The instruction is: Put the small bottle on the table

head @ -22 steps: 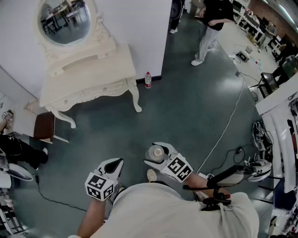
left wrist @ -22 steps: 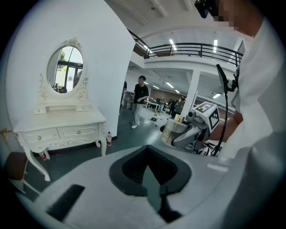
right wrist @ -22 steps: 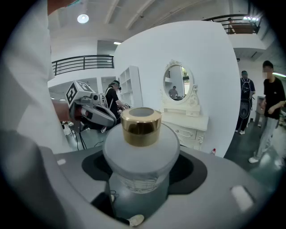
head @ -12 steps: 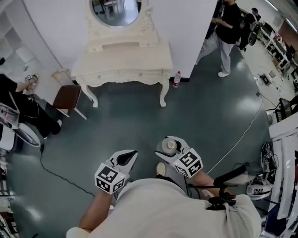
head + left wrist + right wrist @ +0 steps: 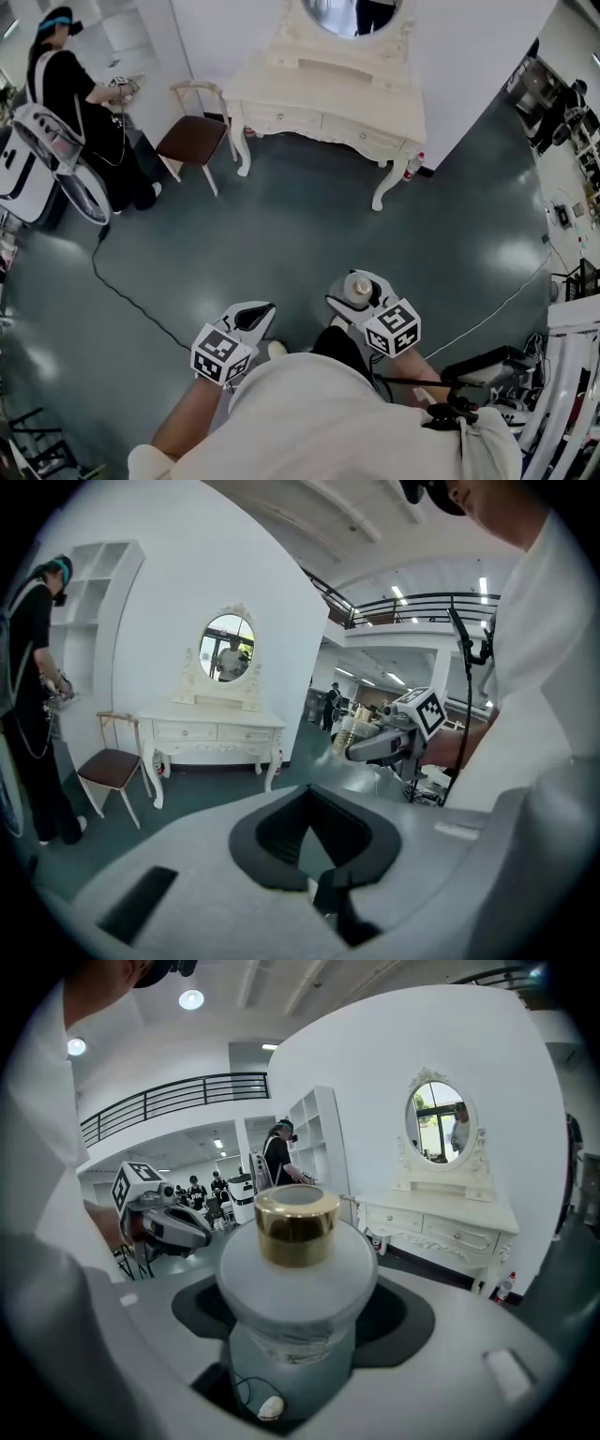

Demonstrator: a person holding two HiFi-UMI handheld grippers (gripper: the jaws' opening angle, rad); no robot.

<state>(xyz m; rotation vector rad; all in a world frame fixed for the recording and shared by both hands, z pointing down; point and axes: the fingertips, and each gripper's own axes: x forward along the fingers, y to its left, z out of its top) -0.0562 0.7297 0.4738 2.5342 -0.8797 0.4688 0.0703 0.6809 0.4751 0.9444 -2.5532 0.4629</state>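
A small frosted bottle [image 5: 360,287] with a gold cap [image 5: 296,1211] stands upright between the jaws of my right gripper [image 5: 362,298], which is shut on its body [image 5: 295,1283]. The left gripper [image 5: 251,321] hangs beside it at waist height, its jaws together with nothing between them [image 5: 319,889]. Both are held over the dark green floor. The white dressing table [image 5: 328,90] with an oval mirror stands against the wall well ahead; it also shows in the left gripper view [image 5: 211,726] and the right gripper view [image 5: 441,1209].
A brown chair [image 5: 192,137] stands left of the table. A person in black [image 5: 75,94] is at the far left by white equipment. A plastic bottle [image 5: 410,167] stands on the floor by the table's right leg. A cable [image 5: 122,292] crosses the floor; gear crowds the right edge [image 5: 572,366].
The view has swung left: the dressing table has shifted from the upper left to the upper middle. Both grippers keep their places before the body, the bottle still held.
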